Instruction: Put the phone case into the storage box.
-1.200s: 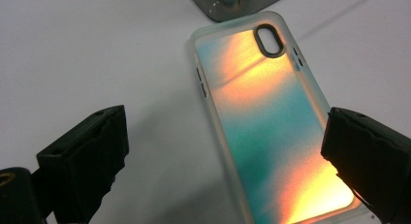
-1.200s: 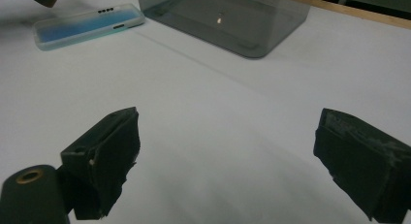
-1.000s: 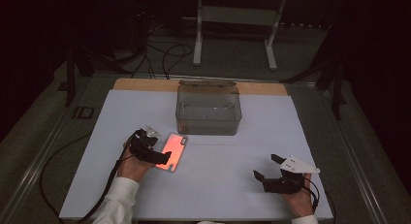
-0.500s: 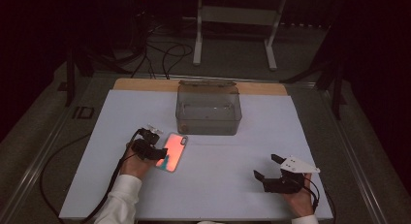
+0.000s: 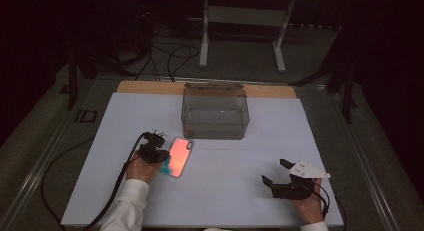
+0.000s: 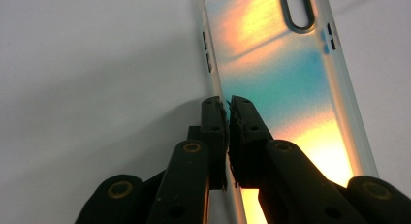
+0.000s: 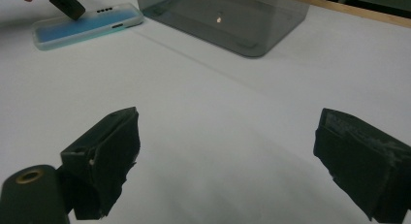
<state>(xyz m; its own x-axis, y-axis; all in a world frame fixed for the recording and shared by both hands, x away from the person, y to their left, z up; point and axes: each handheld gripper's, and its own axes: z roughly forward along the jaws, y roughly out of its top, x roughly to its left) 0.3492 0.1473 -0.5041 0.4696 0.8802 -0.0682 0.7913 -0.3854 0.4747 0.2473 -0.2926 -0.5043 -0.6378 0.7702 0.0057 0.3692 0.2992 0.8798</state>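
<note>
the phone case [image 5: 178, 156], iridescent orange and teal, lies flat on the white surface [image 5: 240, 201], just in front of the clear plastic box [image 5: 215, 113] and to its left. the left gripper [image 6: 227, 105] sits at the case's long left edge, and its fingers [image 6: 213, 122] have just been closing and now pinch together on that thin clear rim. the right gripper [image 5: 276, 175] rests well apart near the right front of the surface, its fingers [image 7: 104, 153] spread wide with nothing between them.
</note>
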